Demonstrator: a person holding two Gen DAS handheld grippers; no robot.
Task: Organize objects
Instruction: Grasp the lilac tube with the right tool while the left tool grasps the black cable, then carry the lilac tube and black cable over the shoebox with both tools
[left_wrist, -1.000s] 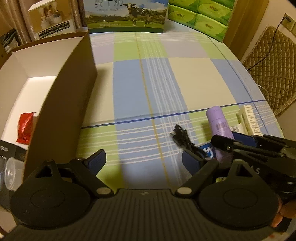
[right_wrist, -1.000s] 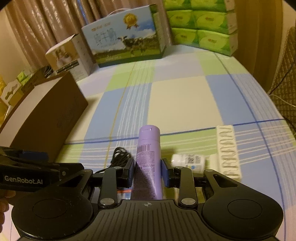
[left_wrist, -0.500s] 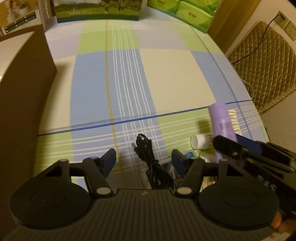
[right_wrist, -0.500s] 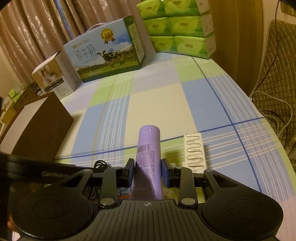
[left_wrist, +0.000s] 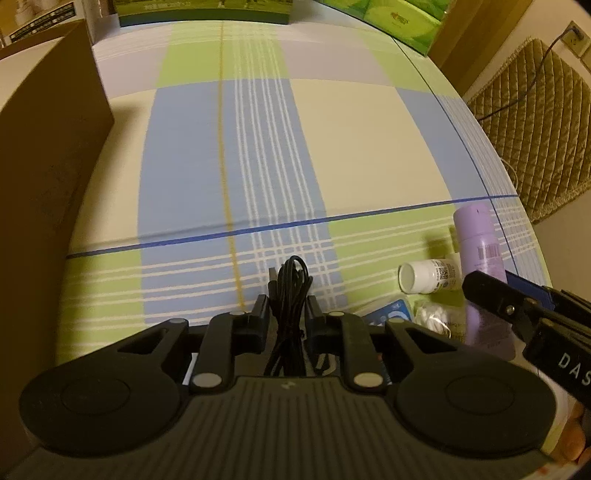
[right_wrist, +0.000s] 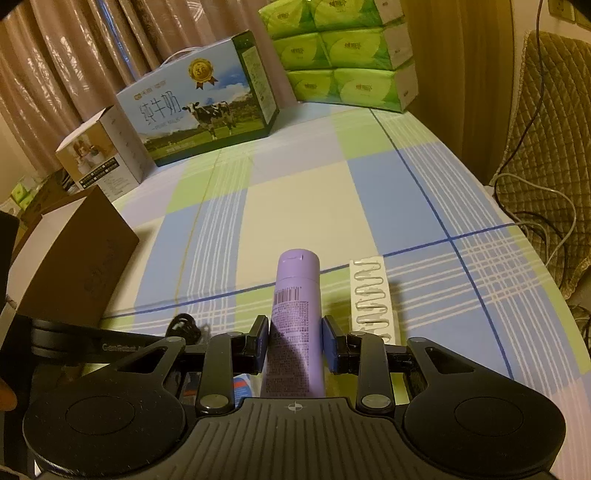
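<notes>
The left claw (left_wrist: 287, 320) has just closed on the black coiled cable bundle (left_wrist: 290, 291), low centre of frame, gripping its middle so the loops stay together. The right claw (right_wrist: 294, 341) clamps the lilac plastic bottle (right_wrist: 294, 306) mid-body — both probably bound for the brown cardboard box (right_wrist: 74, 258) at left on the checked table (right_wrist: 314, 206).

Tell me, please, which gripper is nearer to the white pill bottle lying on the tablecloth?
Right. The right gripper, clamping the purple bottle, sits just beside the white pill bottle; the left gripper, shut on the black cable, is farther off.
</notes>
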